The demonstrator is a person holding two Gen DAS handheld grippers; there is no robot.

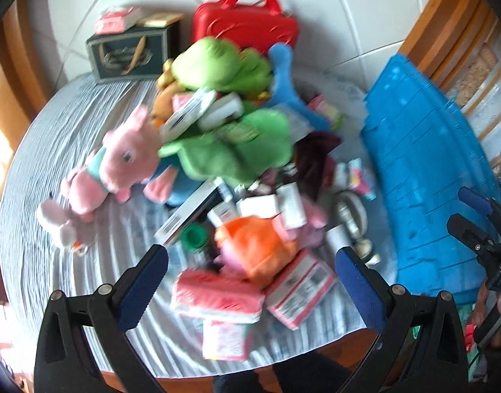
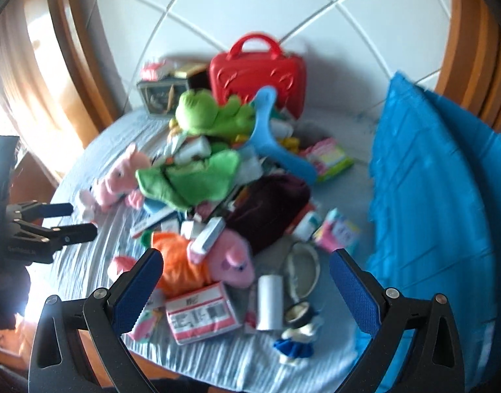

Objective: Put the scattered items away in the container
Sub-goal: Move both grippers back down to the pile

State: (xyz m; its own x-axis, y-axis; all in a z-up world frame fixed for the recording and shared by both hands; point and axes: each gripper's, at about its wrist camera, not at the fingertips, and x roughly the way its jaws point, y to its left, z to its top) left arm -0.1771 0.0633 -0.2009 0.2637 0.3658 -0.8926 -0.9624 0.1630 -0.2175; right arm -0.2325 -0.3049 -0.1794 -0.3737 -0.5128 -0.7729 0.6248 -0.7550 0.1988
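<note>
Both claws were wide open and empty over the near edge of the table. The left gripper (image 1: 252,263) hung above a pink tissue pack (image 1: 217,296) and a pink-and-white labelled box (image 1: 301,290), touching neither. The right gripper (image 2: 245,270) hovered over that same box (image 2: 201,316), a white cylinder (image 2: 269,301) and a little doll in a blue skirt (image 2: 296,339).

The container, a big blue plastic bin (image 2: 437,209), sat on the right side of the table, tilted, and I couldn't see inside it.

Everything else was basically one heap left of the bin on the striped grey cloth (image 1: 86,150). A pink pig plush in an orange dress (image 2: 214,262) lay at the near end of the heap, with small white boxes on top of it. A dark maroon cloth (image 2: 270,203) was just behind it. Green plush toys (image 2: 198,177) were piled in the middle with a blue plastic hanger (image 2: 266,131) leaning over them. Another pink plush (image 1: 119,163) lay left of the heap, well away from the bin. A red toy suitcase (image 1: 247,23) stood upright at the back by the tiled wall, with a dark green box (image 1: 129,54) beside it.
</note>
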